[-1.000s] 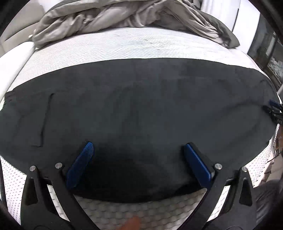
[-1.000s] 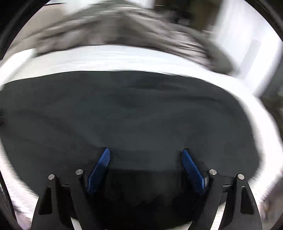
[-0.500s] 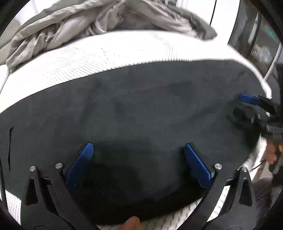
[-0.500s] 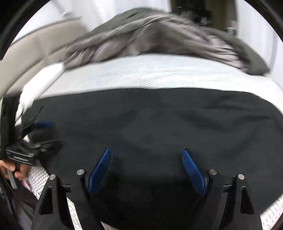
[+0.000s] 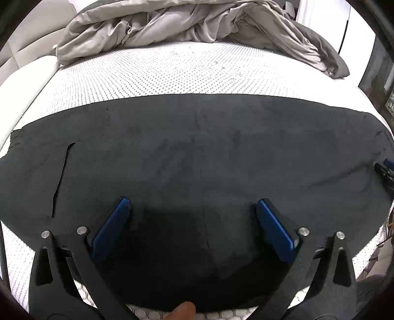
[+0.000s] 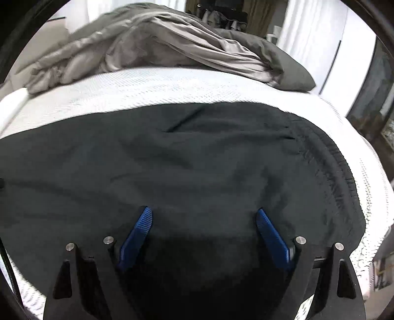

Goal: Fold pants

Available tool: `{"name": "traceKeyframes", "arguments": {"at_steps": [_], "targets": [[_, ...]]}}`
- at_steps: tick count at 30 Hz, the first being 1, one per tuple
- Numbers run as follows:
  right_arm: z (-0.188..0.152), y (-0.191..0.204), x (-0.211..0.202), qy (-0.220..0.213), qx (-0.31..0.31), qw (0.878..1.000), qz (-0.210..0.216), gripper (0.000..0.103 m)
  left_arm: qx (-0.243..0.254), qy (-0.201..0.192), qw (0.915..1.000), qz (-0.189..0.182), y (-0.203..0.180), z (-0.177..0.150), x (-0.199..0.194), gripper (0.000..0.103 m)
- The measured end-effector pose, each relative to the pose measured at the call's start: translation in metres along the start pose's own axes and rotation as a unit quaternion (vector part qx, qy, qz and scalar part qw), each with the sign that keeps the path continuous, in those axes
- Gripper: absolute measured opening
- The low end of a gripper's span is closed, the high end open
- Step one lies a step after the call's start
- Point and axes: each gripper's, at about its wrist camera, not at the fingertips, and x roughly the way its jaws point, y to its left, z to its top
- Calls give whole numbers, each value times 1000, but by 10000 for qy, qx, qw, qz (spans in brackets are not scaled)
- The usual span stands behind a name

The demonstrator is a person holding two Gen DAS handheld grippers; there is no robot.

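A: Left wrist view, item one?
B: I log the pants [image 5: 197, 157], black, spread flat across the near half of the bed [image 5: 172, 73], running left to right. A pocket slit shows on their left part.
A: Gripper?
B: My left gripper [image 5: 192, 209] hangs over the near edge of the pants, jaws wide apart, nothing between the blue pads [image 5: 273, 229]. A fingertip [image 5: 183, 311] shows at the bottom edge. Far side: a rumpled grey duvet [image 5: 197, 22]. At the right edge, part of the right gripper [image 5: 385, 172], just beside the pants' end; contact I cannot tell.
A: Right wrist view?
B: Same pants [image 6: 197, 160], gathered waistband [image 6: 335, 167] at the right. My right gripper [image 6: 204, 216] is spread open above the cloth, holding nothing. The duvet [image 6: 172, 44] lies far, the bed [image 6: 172, 86] between.
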Motion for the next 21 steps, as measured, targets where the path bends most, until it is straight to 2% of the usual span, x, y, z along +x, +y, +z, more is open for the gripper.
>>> {"name": "traceKeyframes", "arguments": {"at_steps": [3, 6, 7, 9, 12, 15, 16, 19, 21], "targets": [[3, 42, -31, -228, -212, 9952, 925, 89, 171, -176, 9984, -519, -24, -4, -20, 102], [-4, 83, -45, -284, -547, 9866, 1512, 89, 631, -223, 9920, -1070, -68, -11, -32, 102], [5, 103, -38, -225, -709, 9830, 1676, 89, 817, -150, 9880, -1301, -83, -15, -32, 102], [-1, 130, -35, -27, -1036, 9775, 1837, 89, 1069, 80, 9831, -1485, -104, -24, -27, 102], [-8, 142, -25, 80, -1494, 9758, 1596, 89, 1454, 217, 9835, -1054, -117, -38, -21, 102], [-16, 119, -26, 100, -1408, 9791, 1463, 89, 1431, 227, 9848, -956, -100, -42, -25, 103], [-8, 108, -20, 98, -1303, 9827, 1316, 89, 1357, 240, 9863, -902, -91, -43, -27, 103], [-10, 60, -11, 143, -1048, 9941, 255, 90, 1086, 289, 9901, -841, -61, -41, -27, 103], [-9, 28, -4, 217, -638, 9977, -119, 90, 1107, 292, 9911, -685, -48, -45, -31, 103]]}}
